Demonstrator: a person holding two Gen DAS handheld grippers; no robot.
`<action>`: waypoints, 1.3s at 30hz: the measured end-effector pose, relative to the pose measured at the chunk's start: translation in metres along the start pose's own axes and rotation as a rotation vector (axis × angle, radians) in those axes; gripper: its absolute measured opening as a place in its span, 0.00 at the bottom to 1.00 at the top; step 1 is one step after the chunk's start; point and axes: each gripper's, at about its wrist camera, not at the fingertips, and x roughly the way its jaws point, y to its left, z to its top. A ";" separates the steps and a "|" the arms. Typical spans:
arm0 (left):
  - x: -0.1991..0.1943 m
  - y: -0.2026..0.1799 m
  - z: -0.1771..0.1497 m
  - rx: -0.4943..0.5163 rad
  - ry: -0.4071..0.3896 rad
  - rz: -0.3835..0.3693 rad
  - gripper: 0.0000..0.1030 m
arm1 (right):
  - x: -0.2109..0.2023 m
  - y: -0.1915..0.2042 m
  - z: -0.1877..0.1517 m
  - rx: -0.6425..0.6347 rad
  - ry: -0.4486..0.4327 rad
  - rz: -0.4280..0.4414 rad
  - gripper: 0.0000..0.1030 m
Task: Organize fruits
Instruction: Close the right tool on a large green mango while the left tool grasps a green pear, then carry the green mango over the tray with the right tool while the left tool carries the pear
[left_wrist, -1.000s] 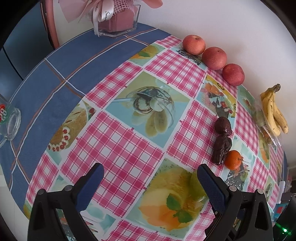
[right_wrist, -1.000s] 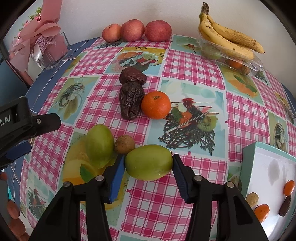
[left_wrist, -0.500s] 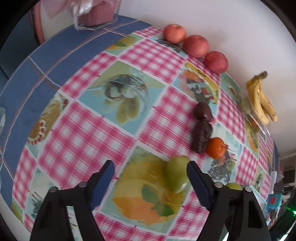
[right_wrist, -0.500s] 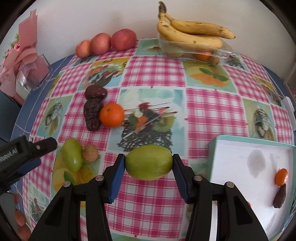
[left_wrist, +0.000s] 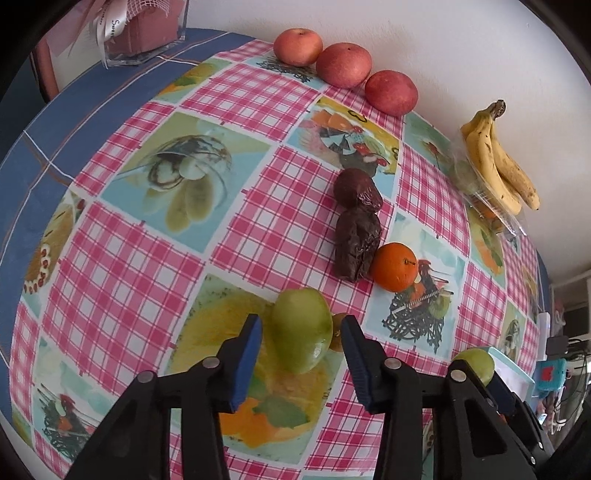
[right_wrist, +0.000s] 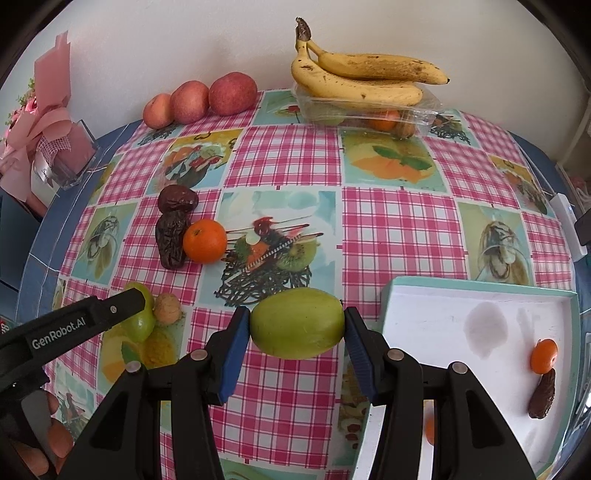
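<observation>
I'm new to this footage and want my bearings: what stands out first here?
The right gripper grips a green fruit above the checked tablecloth, beside a white tray. The left gripper, open, straddles a second green fruit lying on the cloth. By the wall sit three red apples and bananas.

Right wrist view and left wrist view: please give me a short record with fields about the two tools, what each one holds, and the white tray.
right tool: shut on a green fruit, held above the checked tablecloth
left tool: open, fingers on either side of a second green fruit that lies on the cloth
beside second green fruit: a small brown nut-like fruit
white tray: to the right of the held fruit; holds a small orange fruit and a dark date
</observation>
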 end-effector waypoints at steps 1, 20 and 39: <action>0.000 0.000 0.000 -0.001 -0.002 0.001 0.47 | -0.001 0.000 0.000 0.001 -0.001 0.001 0.51; 0.004 0.000 -0.001 0.008 -0.001 0.006 0.37 | -0.014 -0.004 0.003 0.006 -0.029 0.011 0.51; -0.054 -0.009 0.007 0.007 -0.117 -0.013 0.37 | -0.039 -0.021 0.007 0.042 -0.073 0.011 0.51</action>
